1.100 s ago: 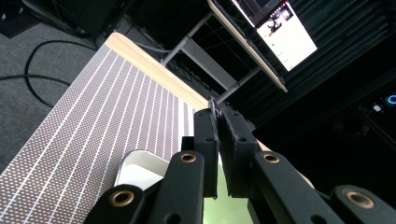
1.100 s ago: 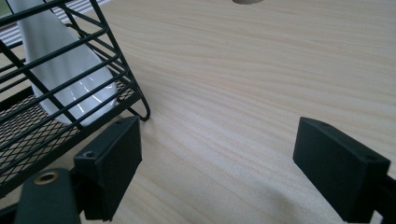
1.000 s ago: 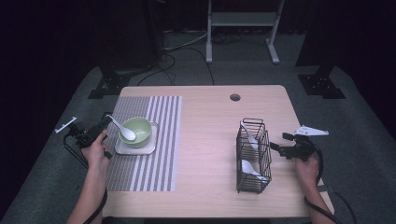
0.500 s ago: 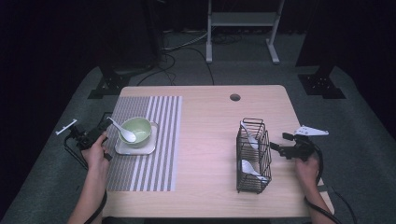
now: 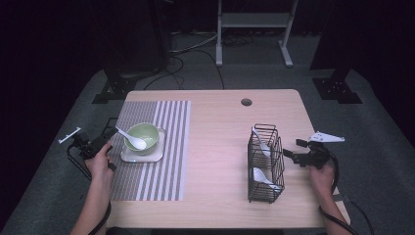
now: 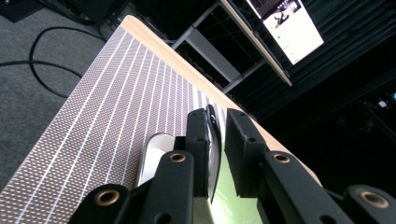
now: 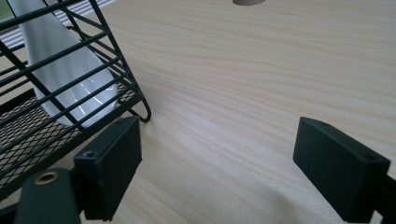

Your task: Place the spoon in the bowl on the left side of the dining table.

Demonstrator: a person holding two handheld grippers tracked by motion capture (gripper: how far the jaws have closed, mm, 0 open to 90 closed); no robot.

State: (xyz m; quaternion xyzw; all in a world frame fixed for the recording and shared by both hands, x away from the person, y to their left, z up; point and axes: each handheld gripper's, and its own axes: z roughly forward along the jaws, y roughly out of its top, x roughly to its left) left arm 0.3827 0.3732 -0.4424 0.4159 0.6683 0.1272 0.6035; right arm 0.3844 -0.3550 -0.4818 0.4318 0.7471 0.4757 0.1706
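We hold the left gripper (image 5: pixel 108 145) at the table's (image 5: pixel 220 147) left edge, its jaws narrowed on the rim of the plate (image 5: pixel 142 155) that carries the green bowl (image 5: pixel 143 136); a white spoon (image 5: pixel 131 138) rests in the bowl, all on the striped mat (image 5: pixel 166 147). Our right gripper (image 5: pixel 289 154) sits just beside the wire basket (image 5: pixel 264 162), jaws spread wide and empty above bare wood. Two white spoons (image 5: pixel 264 177) lie inside the basket
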